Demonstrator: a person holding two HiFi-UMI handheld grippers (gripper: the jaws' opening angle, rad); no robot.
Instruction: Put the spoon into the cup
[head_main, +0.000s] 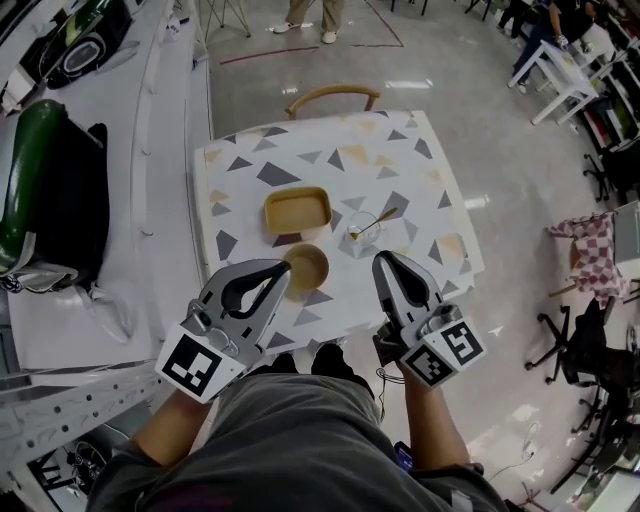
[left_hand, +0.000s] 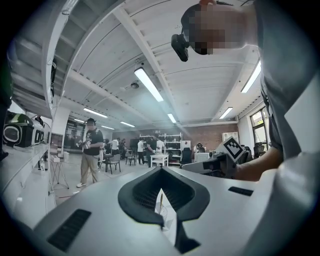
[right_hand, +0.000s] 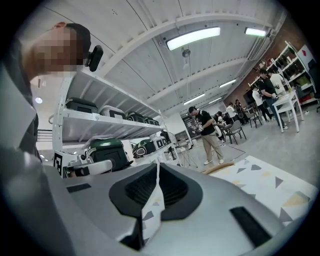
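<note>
**Placement and grip state**

The gold-coloured metal spoon (head_main: 379, 218) stands tilted inside the clear glass cup (head_main: 359, 234) on the triangle-patterned white table (head_main: 420, 160). The left gripper (head_main: 283, 268) and the right gripper (head_main: 381, 258), jaws together, hold nothing.

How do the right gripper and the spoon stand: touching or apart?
Apart. The head view shows the right gripper over the tablecloth's near edge, bare cloth between it and the spoon in the glass cup.

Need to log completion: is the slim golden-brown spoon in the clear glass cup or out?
In: the slim golden-brown spoon leans inside the clear glass cup, its handle sticking out past the rim.
</note>
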